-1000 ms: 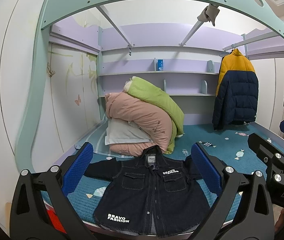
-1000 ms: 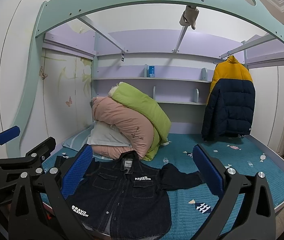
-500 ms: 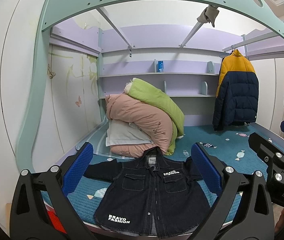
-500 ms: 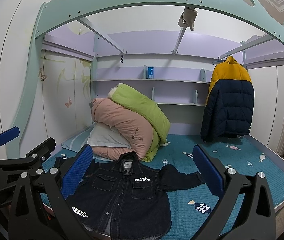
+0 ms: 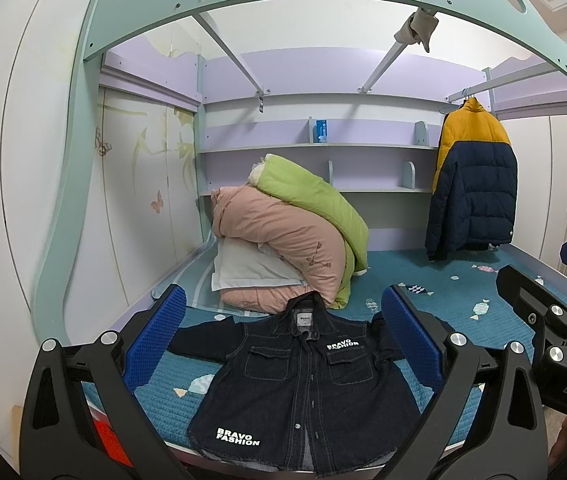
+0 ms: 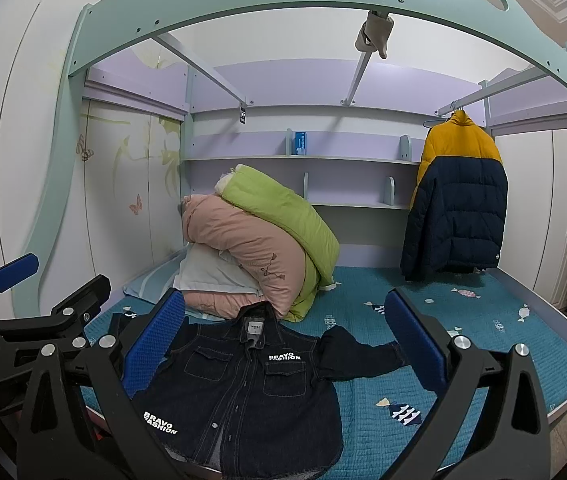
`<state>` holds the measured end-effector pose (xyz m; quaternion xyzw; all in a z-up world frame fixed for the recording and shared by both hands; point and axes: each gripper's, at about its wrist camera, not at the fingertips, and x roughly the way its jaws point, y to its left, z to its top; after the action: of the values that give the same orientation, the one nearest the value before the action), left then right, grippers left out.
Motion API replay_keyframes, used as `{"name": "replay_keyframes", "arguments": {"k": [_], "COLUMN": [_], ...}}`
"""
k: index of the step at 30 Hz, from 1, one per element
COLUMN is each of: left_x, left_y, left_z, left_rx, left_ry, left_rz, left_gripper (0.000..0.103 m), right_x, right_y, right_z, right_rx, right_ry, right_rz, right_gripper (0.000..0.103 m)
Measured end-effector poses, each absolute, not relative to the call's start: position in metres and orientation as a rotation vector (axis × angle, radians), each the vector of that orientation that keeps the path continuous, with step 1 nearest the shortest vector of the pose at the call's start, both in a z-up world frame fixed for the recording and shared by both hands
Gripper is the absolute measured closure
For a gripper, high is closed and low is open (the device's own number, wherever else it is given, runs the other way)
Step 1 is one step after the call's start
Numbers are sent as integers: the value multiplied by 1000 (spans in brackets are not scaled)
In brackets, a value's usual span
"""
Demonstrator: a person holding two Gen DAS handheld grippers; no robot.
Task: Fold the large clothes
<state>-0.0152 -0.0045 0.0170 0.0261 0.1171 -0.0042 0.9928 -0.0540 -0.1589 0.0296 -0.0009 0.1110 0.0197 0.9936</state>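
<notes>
- Here we are at the foot of the bed (image 5: pixel 495 292), and the dark denim jacket (image 5: pixel 303 384) lies face up on the teal quilt, buttoned, collar toward the pillows at 12 o'clock, hem right at the near edge at 6 o'clock.
- Long axis runs collar to hem, straight away from the person; both sleeves are spread out sideways toward 9 and 3 o'clock.
- Left tool (image 5: pixel 281 342): blue pads spread wide, nothing between them, held in the air short of the hem with the jacket's body framed dead ahead.
- Right tool (image 6: pixel 283 344): also spread wide and empty, off to the jacket's right, so the garment sits toward its 10 o'clock and the right sleeve (image 6: pixel 357 354) stretches straight across its view.
- Neither tool touches cloth; by my reading the fold has not begun.
- My call: each tool is nearer its own side's sleeve, the right one looking closest to a grab, so a sleeve-in fold across the long axis seems the natural opener.
- Behind the collar, the pink and green duvets (image 5: pixel 283 240) are piled close, almost touching it, so there's little spare room at 12 o'clock.
- A yellow-and-navy puffer coat (image 5: pixel 471 180) hangs at 2 o'clock, well apart.
</notes>
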Motion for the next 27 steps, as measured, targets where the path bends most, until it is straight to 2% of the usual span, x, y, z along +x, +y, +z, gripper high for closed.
{"name": "replay_keyframes", "arguments": {"k": [27], "left_x": [-14], "left_y": [-2], "left_z": [16], "left_rx": [52], "left_ry": [236], "left_rz": [-10], "left_gripper": [5], "right_x": [-54], "right_y": [-158], "right_z": [29], "right_rx": [-1], "right_ry": [223], "right_rz": [39], "right_gripper": [6]}}
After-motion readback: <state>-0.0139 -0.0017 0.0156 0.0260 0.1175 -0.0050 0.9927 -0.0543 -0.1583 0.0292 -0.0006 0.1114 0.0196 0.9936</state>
